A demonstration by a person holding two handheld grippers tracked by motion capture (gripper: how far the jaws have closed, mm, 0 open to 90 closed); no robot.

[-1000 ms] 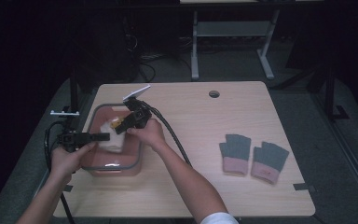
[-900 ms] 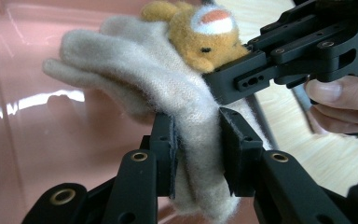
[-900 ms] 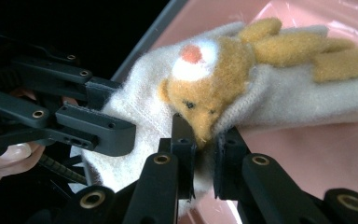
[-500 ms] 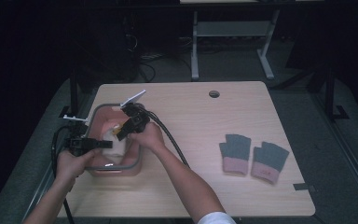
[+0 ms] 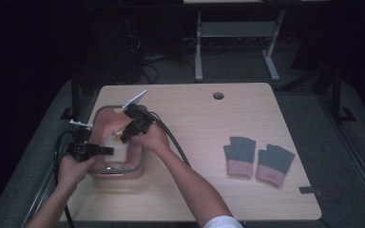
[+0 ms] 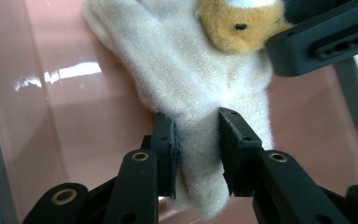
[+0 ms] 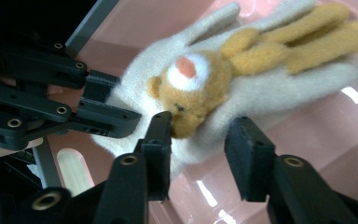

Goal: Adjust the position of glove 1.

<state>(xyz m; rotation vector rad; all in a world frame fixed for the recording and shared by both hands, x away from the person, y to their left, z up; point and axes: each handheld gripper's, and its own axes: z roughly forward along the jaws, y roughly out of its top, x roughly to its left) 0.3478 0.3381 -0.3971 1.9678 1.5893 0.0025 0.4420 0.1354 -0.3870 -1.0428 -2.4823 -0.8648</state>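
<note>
From the high view, a person is leaning over the tabletop (image 5: 195,118) with both hands working inside a pink bin (image 5: 135,164) at its left side; the left hand-held gripper (image 5: 105,151) is reaching in from the bin's near left, and the right hand-held gripper (image 5: 123,137) is pointing down into it just beyond, the two almost meeting over a pale mitten (image 5: 115,151). Well off to the right of both, a pair of grey gloves (image 5: 259,159) is lying flat. In the left gripper view, the left hand-held gripper (image 6: 196,136) is pinching the cream mitten (image 6: 186,70) by its narrow cuff end, pads pressing into the fleece on both sides, the mitten lying on the bin's pink floor (image 6: 65,116) ahead of it. In the right gripper view, the right hand-held gripper (image 7: 200,135) is standing partly apart, its jaws having just been opening, with the mitten's (image 7: 261,93) orange bear face (image 7: 189,93) sitting between them, the left pad against the face and the right one clear.
</note>
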